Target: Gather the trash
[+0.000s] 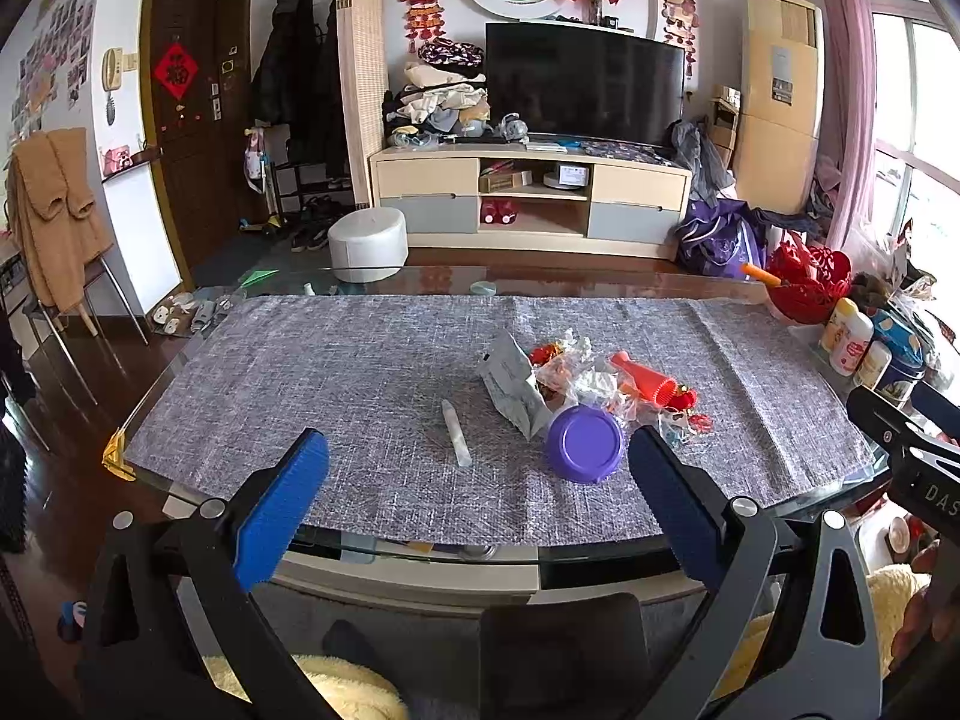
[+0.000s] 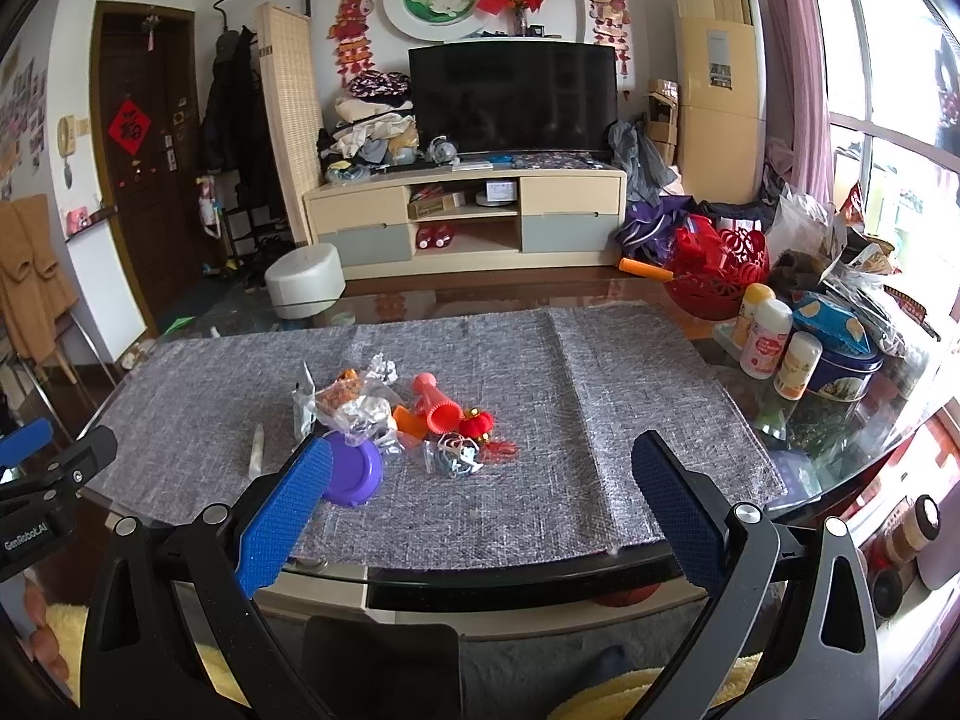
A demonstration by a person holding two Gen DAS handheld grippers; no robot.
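From the left wrist, the left gripper point(image 1: 477, 501) gapes wide and empty short of the table edge; a heap of crumpled wrappers and foil point(image 1: 570, 372), a round purple plastic lid point(image 1: 585, 443) and a white paper stick point(image 1: 456, 441) lie on the grey woven mat point(image 1: 300, 372), uncollected.

From the right wrist, the right gripper point(image 2: 480, 507) is equally wide and empty; nothing looks gathered yet, and no bin shows.

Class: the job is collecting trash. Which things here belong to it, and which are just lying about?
Job: crumpled wrappers, grey torn packet, white stick, purple lid, red plastic cone.

Lying about: red basket, lotion bottles, blue tin.
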